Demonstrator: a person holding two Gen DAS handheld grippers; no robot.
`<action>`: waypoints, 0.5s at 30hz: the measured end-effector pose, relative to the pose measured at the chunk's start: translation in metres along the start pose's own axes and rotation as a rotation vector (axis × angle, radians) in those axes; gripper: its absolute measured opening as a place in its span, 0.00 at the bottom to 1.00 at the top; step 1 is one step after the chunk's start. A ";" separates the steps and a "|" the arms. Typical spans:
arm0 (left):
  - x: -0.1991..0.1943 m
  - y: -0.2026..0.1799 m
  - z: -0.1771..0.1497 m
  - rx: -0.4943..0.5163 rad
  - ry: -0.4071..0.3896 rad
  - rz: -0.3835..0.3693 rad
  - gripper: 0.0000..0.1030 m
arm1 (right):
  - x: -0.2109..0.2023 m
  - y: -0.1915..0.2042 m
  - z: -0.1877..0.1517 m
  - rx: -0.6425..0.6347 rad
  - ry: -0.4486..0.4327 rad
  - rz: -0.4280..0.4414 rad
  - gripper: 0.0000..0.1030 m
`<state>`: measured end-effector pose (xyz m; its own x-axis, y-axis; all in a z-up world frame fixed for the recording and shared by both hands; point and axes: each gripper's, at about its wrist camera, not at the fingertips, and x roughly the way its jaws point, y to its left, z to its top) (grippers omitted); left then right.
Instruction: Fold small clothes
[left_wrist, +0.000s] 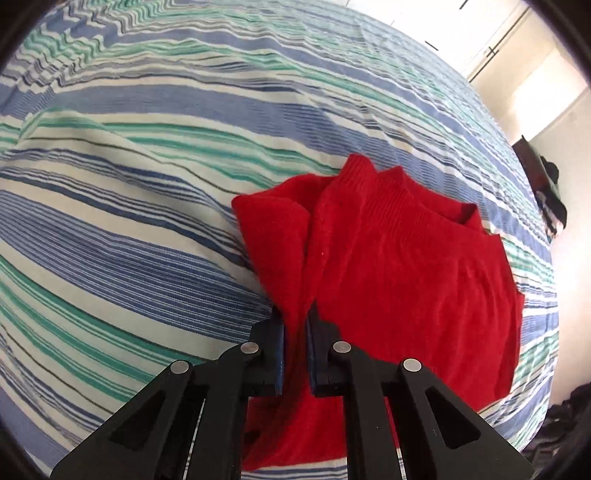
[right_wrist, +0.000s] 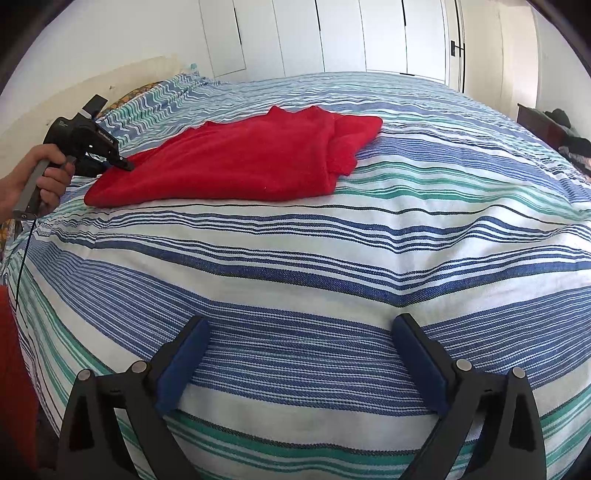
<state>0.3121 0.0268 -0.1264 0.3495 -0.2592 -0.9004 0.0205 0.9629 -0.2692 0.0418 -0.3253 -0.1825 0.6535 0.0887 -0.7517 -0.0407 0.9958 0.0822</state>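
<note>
A red knit sweater (left_wrist: 388, 266) lies partly folded on the striped bedspread (left_wrist: 129, 229). My left gripper (left_wrist: 295, 325) is shut on an edge of the sweater, with red cloth pinched between its blue pads. In the right wrist view the sweater (right_wrist: 240, 162) lies at the far left of the bed, and the left gripper (right_wrist: 127, 164) grips its left edge, held by a hand. My right gripper (right_wrist: 301, 332) is open and empty, low over the striped bedspread (right_wrist: 332, 258), well short of the sweater.
White wardrobe doors (right_wrist: 332, 33) stand behind the bed. Dark furniture with clothes (right_wrist: 554, 129) is at the far right. Dark clothes (left_wrist: 565, 417) lie beside the bed at the lower right.
</note>
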 end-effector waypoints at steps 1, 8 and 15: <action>-0.010 -0.013 0.004 0.016 -0.009 0.000 0.07 | 0.000 0.000 0.001 0.000 0.001 0.001 0.96; -0.053 -0.156 0.017 0.171 -0.054 -0.163 0.07 | 0.000 0.000 0.002 0.002 0.011 0.013 0.98; 0.021 -0.281 -0.018 0.282 -0.010 -0.175 0.07 | 0.001 0.000 0.003 0.001 0.018 0.019 0.99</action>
<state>0.2972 -0.2507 -0.0761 0.3268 -0.4233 -0.8450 0.3392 0.8870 -0.3132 0.0445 -0.3251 -0.1809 0.6389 0.1082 -0.7617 -0.0522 0.9939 0.0975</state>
